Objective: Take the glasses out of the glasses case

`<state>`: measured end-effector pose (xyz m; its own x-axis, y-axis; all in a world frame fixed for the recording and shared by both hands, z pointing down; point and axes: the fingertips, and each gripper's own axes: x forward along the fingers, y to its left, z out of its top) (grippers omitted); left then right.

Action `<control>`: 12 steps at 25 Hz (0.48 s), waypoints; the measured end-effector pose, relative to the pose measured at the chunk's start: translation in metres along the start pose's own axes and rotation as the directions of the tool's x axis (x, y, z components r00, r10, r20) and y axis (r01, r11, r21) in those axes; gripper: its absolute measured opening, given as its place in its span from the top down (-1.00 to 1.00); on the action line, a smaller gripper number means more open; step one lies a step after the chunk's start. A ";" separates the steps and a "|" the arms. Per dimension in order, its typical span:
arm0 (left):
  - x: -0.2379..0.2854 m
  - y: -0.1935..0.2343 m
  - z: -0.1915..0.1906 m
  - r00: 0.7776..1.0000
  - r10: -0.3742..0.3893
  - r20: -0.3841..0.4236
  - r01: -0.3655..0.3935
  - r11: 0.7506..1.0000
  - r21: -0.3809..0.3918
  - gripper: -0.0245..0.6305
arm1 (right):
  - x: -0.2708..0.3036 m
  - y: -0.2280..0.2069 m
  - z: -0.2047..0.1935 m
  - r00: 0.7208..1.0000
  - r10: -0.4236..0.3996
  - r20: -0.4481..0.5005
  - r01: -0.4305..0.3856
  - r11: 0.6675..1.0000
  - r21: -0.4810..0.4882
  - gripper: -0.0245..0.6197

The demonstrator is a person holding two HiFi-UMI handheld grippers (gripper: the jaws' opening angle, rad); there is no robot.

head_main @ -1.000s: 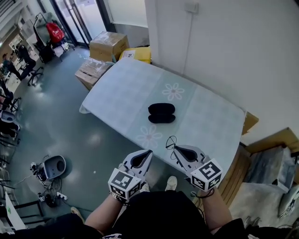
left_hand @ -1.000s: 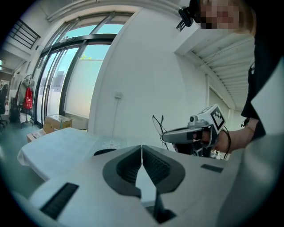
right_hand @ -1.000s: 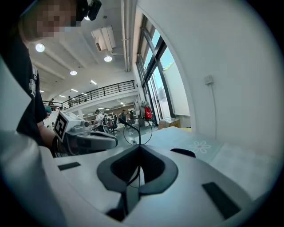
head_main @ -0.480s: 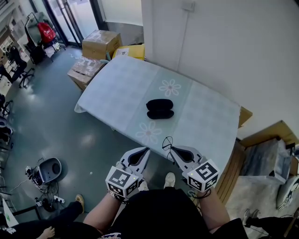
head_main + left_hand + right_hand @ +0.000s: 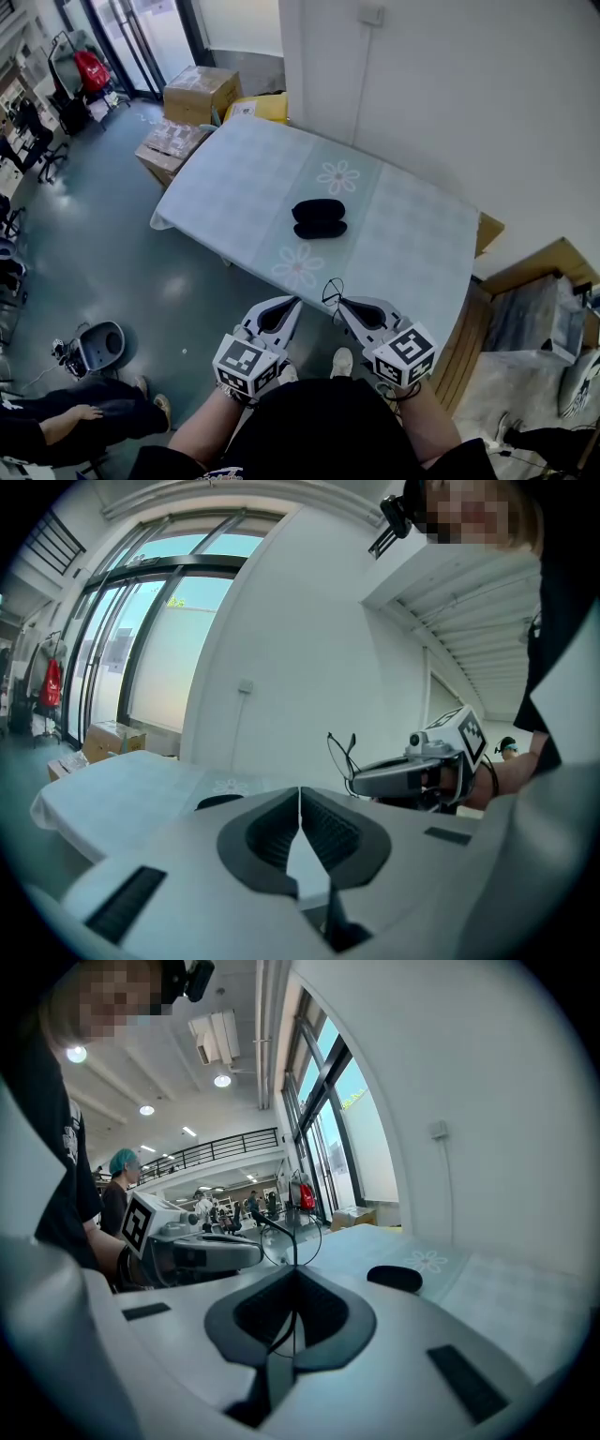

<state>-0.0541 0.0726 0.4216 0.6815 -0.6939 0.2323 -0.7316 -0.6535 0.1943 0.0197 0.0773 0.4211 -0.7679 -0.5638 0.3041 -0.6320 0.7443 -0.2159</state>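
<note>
The table (image 5: 234,178), covered with a pale flowered cloth, fills the centre of the head view. The glasses case (image 5: 319,218) lies on it near the middle of the frame, well apart from both grippers. It shows as two dark lobes side by side, which suggests it is lying open; this cannot be confirmed.

Task status: the removal appears complete. The glasses (image 5: 331,290) are off the table and away from the case, at the lower centre of the head view. What is left, if anything, is to set them down.

Right gripper (image 5: 345,302): jaws closed to a thin slit on a temple arm of the glasses. In the right gripper view, the dark wire runs between the pads (image 5: 323,1312) and a round rim stands above the tips.

Left gripper (image 5: 296,304): jaws closed tip to tip, with nothing between them. It hangs just beside the right gripper and touches nothing.
</note>
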 end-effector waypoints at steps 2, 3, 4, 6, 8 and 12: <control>0.000 -0.004 0.001 1.000 0.001 0.002 -0.001 1.000 0.001 0.83 | -0.003 0.001 0.001 1.000 0.001 0.007 -0.001 1.000 -0.001 0.85; 0.000 -0.005 0.001 1.000 0.002 0.002 -0.002 1.000 0.001 0.83 | -0.004 0.001 0.001 1.000 0.001 0.011 -0.001 1.000 -0.001 0.85; 0.000 -0.005 0.001 1.000 0.002 0.003 -0.002 1.000 0.004 0.83 | -0.005 0.001 0.002 1.000 0.001 0.014 -0.001 1.000 -0.001 0.85; -0.001 -0.006 0.002 1.000 0.000 0.005 0.000 1.000 0.010 0.83 | -0.006 0.001 0.003 1.000 -0.001 0.019 0.001 1.000 0.000 0.85; -0.001 -0.007 0.003 1.000 0.000 0.006 0.000 1.000 0.013 0.83 | -0.008 0.002 0.005 1.000 -0.002 0.022 0.003 1.000 -0.001 0.85; 0.000 -0.013 0.004 1.000 -0.001 0.007 0.001 1.000 0.014 0.83 | -0.013 0.000 0.006 1.000 -0.004 0.027 0.004 1.000 0.001 0.85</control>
<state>-0.0448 0.0796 0.4152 0.6825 -0.6951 0.2257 -0.7305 -0.6585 0.1811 0.0292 0.0824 0.4112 -0.7681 -0.5762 0.2793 -0.6349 0.7420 -0.2153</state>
